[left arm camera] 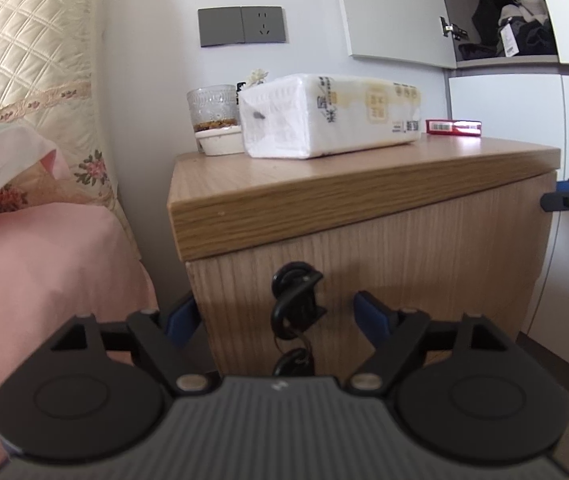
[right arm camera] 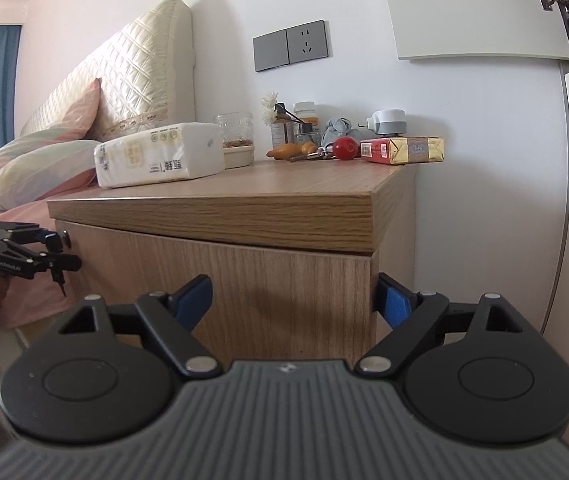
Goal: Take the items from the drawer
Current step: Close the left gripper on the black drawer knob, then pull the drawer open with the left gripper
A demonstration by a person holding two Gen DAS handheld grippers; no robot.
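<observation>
The left gripper (left arm camera: 274,314) stands open, its blue pads either side of the key (left arm camera: 295,300) that sits in the lock of the drawer front (left arm camera: 424,256), near it but not yet closed on it; the right gripper (right arm camera: 294,300) is open too, straddling the front right corner of the nightstand (right arm camera: 244,204) and holding nothing. The drawer is shut, so whatever is to be taken out is hidden inside and cannot be seen. The likeliest trouble, as I judge it, is the pull itself: the key is small, dark and has more keys dangling below it, so the pads could close on the hanging ring rather than the key head and slip off, or tug the key out of the lock instead of drawing the drawer. If the lock is turned, which cannot be told from here, pulling would drag the whole nightstand. A jolt of that kind could upset the glass (left arm camera: 212,110) and shift the tissue pack (left arm camera: 330,116) and the small things on top. The right gripper, so close to the corner, may also be struck as the drawer comes out.
</observation>
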